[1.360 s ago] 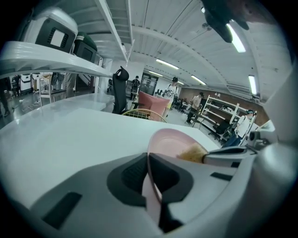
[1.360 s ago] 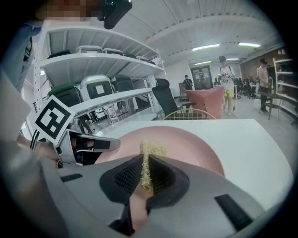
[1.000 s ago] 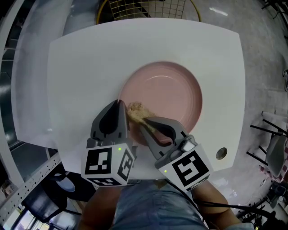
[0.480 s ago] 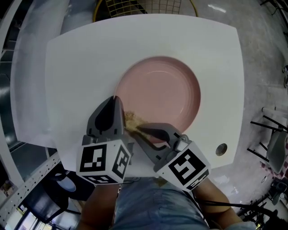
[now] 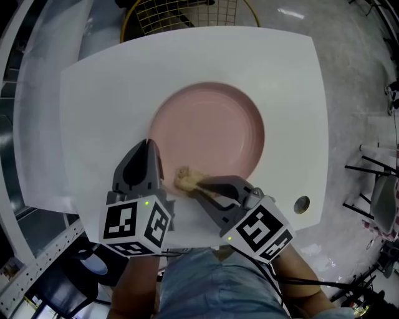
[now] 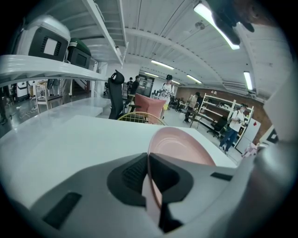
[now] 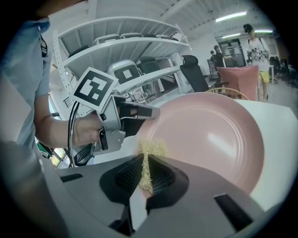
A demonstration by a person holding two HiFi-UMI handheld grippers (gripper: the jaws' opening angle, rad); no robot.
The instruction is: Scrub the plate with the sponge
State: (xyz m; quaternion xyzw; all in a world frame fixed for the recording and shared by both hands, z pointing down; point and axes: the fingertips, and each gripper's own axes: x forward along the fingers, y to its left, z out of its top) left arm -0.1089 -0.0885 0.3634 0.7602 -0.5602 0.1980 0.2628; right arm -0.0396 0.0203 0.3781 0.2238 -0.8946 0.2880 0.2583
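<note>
A pink plate (image 5: pixel 209 131) lies on the white table (image 5: pixel 93 106). My left gripper (image 5: pixel 151 163) is shut on the plate's near-left rim; in the left gripper view the plate (image 6: pixel 179 144) edge runs between the jaws. My right gripper (image 5: pixel 192 182) is shut on a flattened tan sponge (image 5: pixel 184 178) that rests on the near part of the plate. In the right gripper view the sponge (image 7: pixel 149 155) sticks out past the jaws against the plate (image 7: pixel 209 135), with the left gripper (image 7: pixel 151 111) at the plate's left edge.
A yellow wire basket (image 5: pixel 187 14) stands beyond the table's far edge. A round hole (image 5: pixel 302 204) sits near the table's near-right corner. Shelving (image 7: pixel 125 56) and several people (image 6: pixel 233 128) are in the background.
The sponge in my right gripper has slid toward the plate's near edge, a little to the right. The left gripper still holds the rim; the view has shifted slightly.
</note>
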